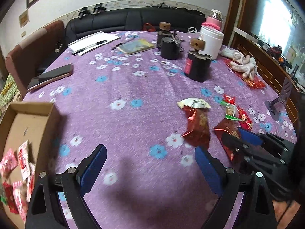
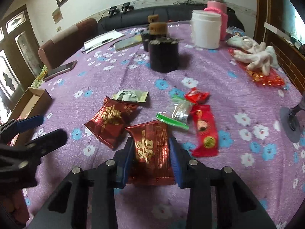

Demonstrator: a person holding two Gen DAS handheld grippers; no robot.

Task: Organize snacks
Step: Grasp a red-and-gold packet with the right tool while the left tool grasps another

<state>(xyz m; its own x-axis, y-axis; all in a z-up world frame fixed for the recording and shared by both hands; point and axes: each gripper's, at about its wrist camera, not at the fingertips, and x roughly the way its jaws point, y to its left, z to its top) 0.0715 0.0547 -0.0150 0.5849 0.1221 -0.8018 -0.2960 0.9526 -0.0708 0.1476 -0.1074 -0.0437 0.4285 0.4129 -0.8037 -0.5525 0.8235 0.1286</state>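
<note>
My right gripper [image 2: 151, 143] is shut on a dark red snack packet with gold characters [image 2: 152, 152], held at the table surface. Beside it lie another dark red packet [image 2: 110, 120], a pale green packet [image 2: 131, 95], a clear packet with green ends [image 2: 177, 114], a small red candy [image 2: 196, 96] and a long red packet [image 2: 205, 131]. My left gripper [image 1: 150, 152] is open and empty above the purple cloth, left of those snacks [image 1: 198, 126]. A cardboard box [image 1: 34, 118] at the left holds several red and pink packets [image 1: 17, 164].
Black canisters [image 1: 198, 66] [image 1: 169, 47], a white jar [image 1: 211, 40] and a pink flask [image 1: 213, 19] stand at the back. White gloves [image 1: 244, 64] lie on a red packet at right. A phone [image 1: 51, 76], papers [image 1: 91, 42] and a small stand [image 1: 280, 99] are also on the table.
</note>
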